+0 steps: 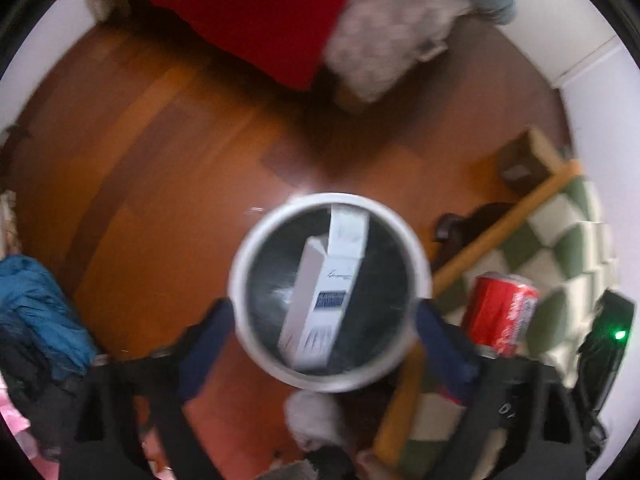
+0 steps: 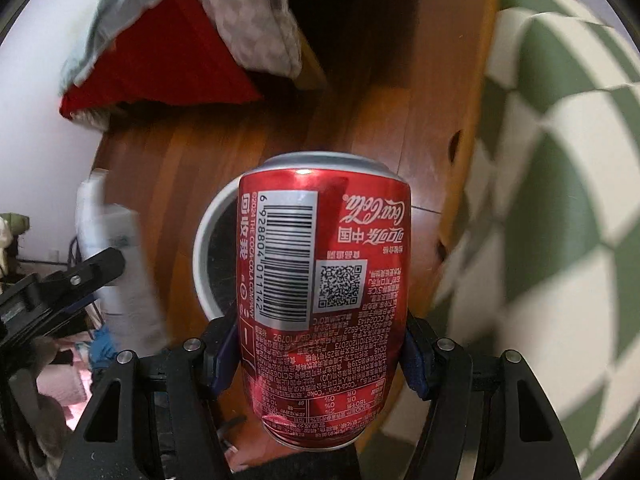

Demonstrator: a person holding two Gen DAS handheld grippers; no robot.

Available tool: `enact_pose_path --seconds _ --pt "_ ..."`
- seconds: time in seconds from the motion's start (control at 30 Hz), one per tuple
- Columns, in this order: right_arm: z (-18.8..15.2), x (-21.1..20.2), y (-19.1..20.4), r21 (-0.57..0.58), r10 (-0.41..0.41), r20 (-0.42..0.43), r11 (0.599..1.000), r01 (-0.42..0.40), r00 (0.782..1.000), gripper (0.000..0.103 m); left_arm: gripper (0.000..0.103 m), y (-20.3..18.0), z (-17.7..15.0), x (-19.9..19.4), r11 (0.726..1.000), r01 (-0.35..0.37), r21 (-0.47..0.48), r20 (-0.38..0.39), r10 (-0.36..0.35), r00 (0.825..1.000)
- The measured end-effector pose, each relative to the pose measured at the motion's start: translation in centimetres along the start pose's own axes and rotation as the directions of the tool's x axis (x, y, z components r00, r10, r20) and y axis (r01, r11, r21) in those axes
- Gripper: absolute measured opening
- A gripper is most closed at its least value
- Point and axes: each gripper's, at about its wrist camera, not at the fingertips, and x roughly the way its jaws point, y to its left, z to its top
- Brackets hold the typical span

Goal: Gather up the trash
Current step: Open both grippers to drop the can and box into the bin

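A round white bin with a black liner stands on the wooden floor, straight below my left gripper. That gripper's blue pads are spread wide on either side of the rim, with nothing between them. A white carton with blue print leans inside the bin. My right gripper is shut on a red cola can, label upside down, held a little above the bin. The same can shows at the right of the left wrist view.
A bed with a red cover and a grey checked blanket lies beyond the bin. A green-and-white checked cushion on a wooden frame is at the right, with a cardboard box behind it. Blue cloth is heaped at the left.
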Motion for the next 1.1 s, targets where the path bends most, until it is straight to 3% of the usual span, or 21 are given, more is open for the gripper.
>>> enact_pose_path --seconds 0.13,0.17,0.2,0.23,0.6,0.83,1.1 --pt "1.2 4.6 1.5 -0.055 -0.025 -0.047 0.998 0.022 0.999 0.069 0.098 1.0 -0.5 1.7 0.991 -0.134 0.019 0.008 0.134 0.991" --pt "1.3 5.4 1.8 -0.067 -0.040 -0.063 0.997 0.035 0.997 0.081 0.098 1.6 -0.9 2.0 0.985 -0.169 0.020 0.017 0.169 0.985" --pt "1.3 6.3 2.0 -0.079 -0.060 -0.079 0.995 0.054 0.995 0.101 0.098 1.8 -1.3 2.1 0.981 -0.195 0.020 0.027 0.195 0.980" --pt "1.4 7.1 2.3 -0.089 -0.075 -0.091 0.994 0.067 0.993 0.103 0.098 2.0 -1.6 2.1 0.976 -0.215 0.020 0.040 0.214 0.976" --pt "0.2 6.9 3.7 -0.158 -0.201 -0.077 0.970 0.187 0.977 0.103 0.098 4.0 -3.7 -0.7 0.968 -0.252 -0.014 0.087 0.252 0.964" --pt "-1.6 2.3 4.7 -0.169 -0.228 -0.024 0.961 0.220 0.973 0.103 0.098 3.6 -5.6 -5.2 0.975 -0.221 -0.019 0.130 0.221 0.966" --pt "-4.6 -6.2 5.2 -0.173 -0.168 0.083 0.968 0.180 0.982 0.103 0.098 2.0 -9.3 -11.9 0.980 -0.200 0.021 0.226 0.190 0.956"
